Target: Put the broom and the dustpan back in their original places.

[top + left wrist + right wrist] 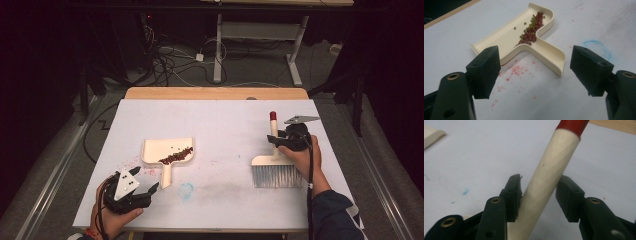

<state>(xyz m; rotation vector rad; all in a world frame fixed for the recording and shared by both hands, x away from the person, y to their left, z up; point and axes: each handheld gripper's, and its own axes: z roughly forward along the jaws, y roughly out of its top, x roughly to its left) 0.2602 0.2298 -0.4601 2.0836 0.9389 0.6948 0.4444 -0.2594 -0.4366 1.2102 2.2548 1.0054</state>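
left gripper (150,192): lower left of the high view, in your left hand (112,220). Jaws spread wide, nothing between them. It sits just short of the dustpan handle's end; the tips point up and right toward it.
left gripper view: your two black jaws rise from the bottom corners, well apart, and the dustpan (506,41) lies beyond the gap. The handle runs toward lower right of that frame.
dustpan: left of centre in the high view (159,147), cream plastic, flat on the white table (220,125), handle toward the bottom edge.
beans (176,156): dark red with a few small green ones, in a streak along the pan's rear wall; in the left gripper view (531,32) they pile into the inner corner by the handle.
red specks (515,71): scattered on the table just beside the pan's near edge.
blue mark (186,189): faint ring on the table, lower centre, right of the handle.
brush (277,167): right of centre in the high view, grey bristles down toward the bottom edge, cream handle with a red tip pointing up.
right gripper (284,141): right side, in your right hand (304,160), low on the brush handle.
right gripper view: your jaws are pinching the cream handle (544,182), one pad on each side, both touching. The red tip is at the top edge.
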